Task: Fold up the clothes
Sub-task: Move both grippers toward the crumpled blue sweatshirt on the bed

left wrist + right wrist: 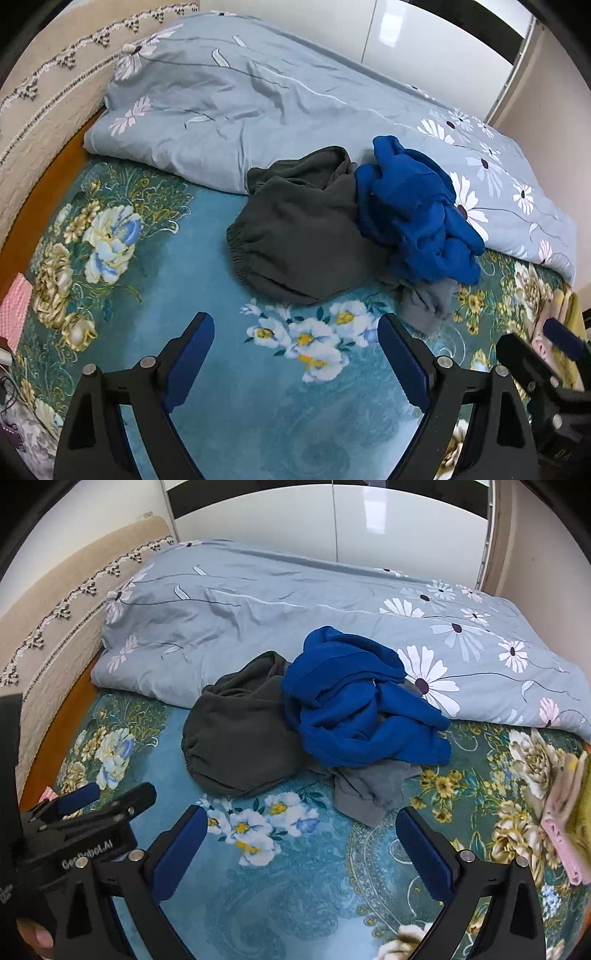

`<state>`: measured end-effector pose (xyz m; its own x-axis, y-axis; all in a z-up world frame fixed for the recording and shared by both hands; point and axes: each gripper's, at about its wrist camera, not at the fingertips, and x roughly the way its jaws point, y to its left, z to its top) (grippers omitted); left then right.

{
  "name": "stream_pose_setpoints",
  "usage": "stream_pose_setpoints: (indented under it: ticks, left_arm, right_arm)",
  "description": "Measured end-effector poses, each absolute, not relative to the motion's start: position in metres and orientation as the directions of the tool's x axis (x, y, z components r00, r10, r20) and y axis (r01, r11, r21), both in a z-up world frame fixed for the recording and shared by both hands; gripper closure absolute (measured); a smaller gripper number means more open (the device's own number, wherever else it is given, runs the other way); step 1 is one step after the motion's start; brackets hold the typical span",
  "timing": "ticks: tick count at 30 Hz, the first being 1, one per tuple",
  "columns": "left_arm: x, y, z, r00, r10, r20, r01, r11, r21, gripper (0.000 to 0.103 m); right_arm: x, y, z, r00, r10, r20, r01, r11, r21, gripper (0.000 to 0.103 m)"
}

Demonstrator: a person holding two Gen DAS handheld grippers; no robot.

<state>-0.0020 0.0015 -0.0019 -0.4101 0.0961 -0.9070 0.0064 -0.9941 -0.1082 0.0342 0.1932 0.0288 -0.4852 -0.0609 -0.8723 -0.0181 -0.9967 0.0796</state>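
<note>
Teal floral bedspread (155, 280) covers the bed before you, with a pale blue-grey daisy-print quilt (229, 107) bunched along its far side. Your left gripper (295, 354) and right gripper (301, 843) both hover over bare bedspread, jaws spread wide apart, clamping nothing. Near the quilt's edge lie the clothes: a crumpled dark grey-green garment with an elastic hem (295, 236), touching a rumpled bright blue garment (417, 218) heaped partly on the quilt. A lighter grey garment (428, 302) pokes out beneath the blue one, mostly hidden. At the right edge, folded pink and yellow cloth (565, 812) is cut off. What kind of garment each one is cannot be told.
</note>
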Motion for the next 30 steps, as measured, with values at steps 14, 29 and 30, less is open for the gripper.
stream_pose_setpoints:
  ticks: [14, 29, 30]
  left_arm:
    - [-0.037, 0.009, -0.038, -0.366, 0.105, -0.925, -0.022, -0.994, -0.104, 0.013]
    - [-0.061, 0.006, -0.05, -0.363, 0.083, -0.928, 0.049, -0.993, -0.108, 0.013]
    - [-0.062, 0.006, -0.051, -0.361, 0.085, -0.929, 0.049, -0.993, -0.11, 0.012]
  right_arm:
    - [0.0, 0.199, -0.007, -0.457, -0.115, -0.882, -0.032, -0.989, 0.146, 0.0]
    - [-0.028, 0.197, -0.026, -0.431, -0.139, -0.892, -0.026, -0.986, 0.166, 0.0]
    - [-0.029, 0.197, -0.026, -0.431, -0.139, -0.892, -0.026, -0.986, 0.166, 0.0]
